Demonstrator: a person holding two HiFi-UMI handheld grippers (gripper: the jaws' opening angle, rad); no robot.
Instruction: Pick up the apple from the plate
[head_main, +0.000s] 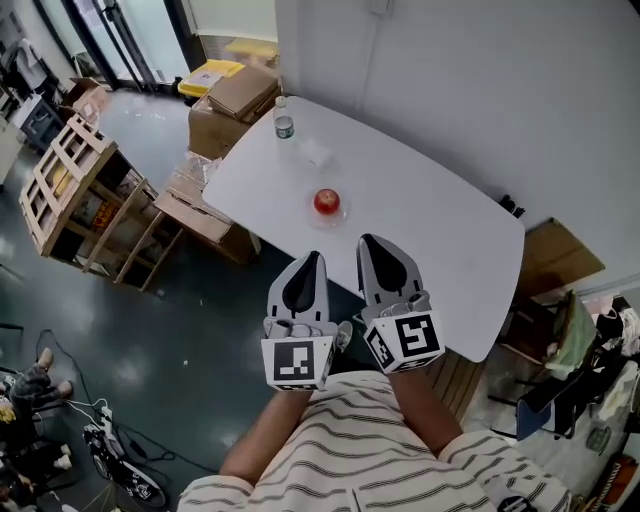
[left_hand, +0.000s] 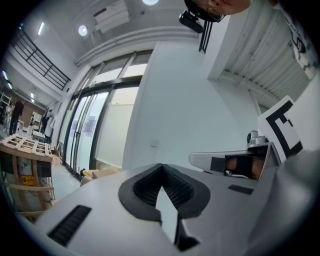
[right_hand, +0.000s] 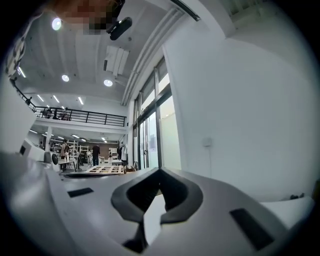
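A red apple (head_main: 327, 201) sits on a small clear plate (head_main: 328, 218) near the middle of the white table (head_main: 430, 200) in the head view. Both grippers are held side by side, pointing at the table from its near edge. My left gripper (head_main: 313, 256) is shut and empty, short of the table's edge and below-left of the apple. My right gripper (head_main: 367, 240) is shut too, its tip over the table just below-right of the plate. The left gripper view shows its own jaws (left_hand: 161, 166) closed together. The right gripper view shows the same (right_hand: 160, 171). Neither gripper view shows the apple.
A water bottle (head_main: 284, 120) stands at the table's far left corner, with a small clear item (head_main: 315, 152) beside it. Cardboard boxes (head_main: 235, 100) and a wooden crate (head_main: 70, 180) are on the floor to the left. A white wall runs behind the table.
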